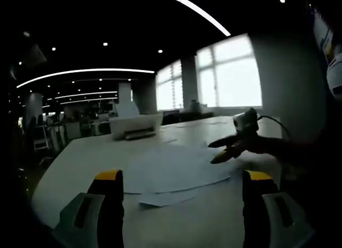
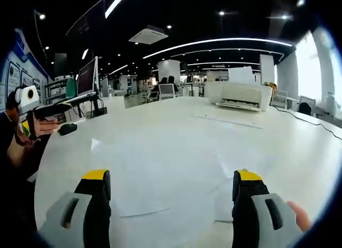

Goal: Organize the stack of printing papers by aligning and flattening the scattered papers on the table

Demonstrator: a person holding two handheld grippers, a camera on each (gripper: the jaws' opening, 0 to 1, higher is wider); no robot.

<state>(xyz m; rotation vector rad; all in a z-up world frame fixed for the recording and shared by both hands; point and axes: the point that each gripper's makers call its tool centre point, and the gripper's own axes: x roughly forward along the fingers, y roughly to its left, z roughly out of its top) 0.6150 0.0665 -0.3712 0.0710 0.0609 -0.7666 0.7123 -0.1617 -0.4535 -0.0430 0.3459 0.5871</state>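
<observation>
Several white printing papers [image 1: 171, 170] lie loosely overlapped on the white table [image 1: 85, 152], their edges out of line. In the left gripper view my left gripper [image 1: 181, 179] is open just short of the sheets, with nothing between its yellow-tipped jaws. My right gripper [image 1: 214, 153] comes in from the right above the far edge of the papers, jaws apart. In the right gripper view the same papers [image 2: 160, 173] spread ahead of my open right gripper [image 2: 171, 179]. A hand holds the left gripper [image 2: 63, 109] at the left edge, above the table.
A white printer [image 1: 136, 125] [image 2: 238, 95] stands at the back of the table, with a single sheet [image 2: 230, 119] in front of it. A monitor [image 2: 88, 77] and a dark mouse [image 2: 68, 129] sit at the table's left side. A cable [image 2: 315, 125] runs along the right.
</observation>
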